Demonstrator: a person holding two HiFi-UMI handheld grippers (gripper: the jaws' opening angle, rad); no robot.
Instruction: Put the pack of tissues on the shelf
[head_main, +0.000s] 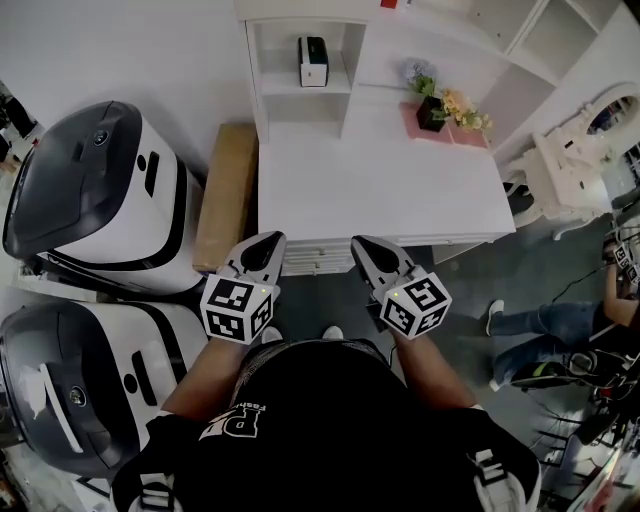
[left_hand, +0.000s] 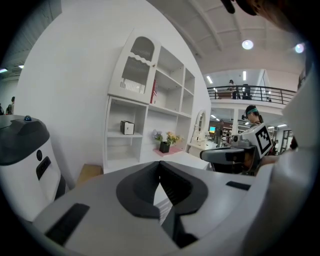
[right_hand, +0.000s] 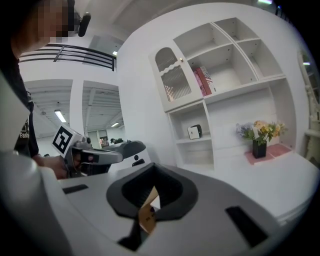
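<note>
The pack of tissues (head_main: 313, 60), a small white box with a dark face, stands upright in the open shelf cubby (head_main: 302, 92) at the back of the white desk (head_main: 380, 195). It also shows far ahead in the left gripper view as the pack (left_hand: 127, 128) and in the right gripper view as the pack (right_hand: 195, 131). My left gripper (head_main: 268, 240) and right gripper (head_main: 364, 244) hover side by side at the desk's front edge, both shut and holding no object. A small tan scrap (right_hand: 147, 214) sits behind the right gripper's (right_hand: 152, 169) tips. The left gripper's (left_hand: 160, 164) tips meet.
A dark pot of flowers (head_main: 432, 112) stands on a pink mat at the desk's back right. Two large white and grey machines (head_main: 100, 195) (head_main: 85, 385) and a tan board (head_main: 227, 195) fill the left. A white dressing table (head_main: 575, 165) and a person (head_main: 560, 325) are at the right.
</note>
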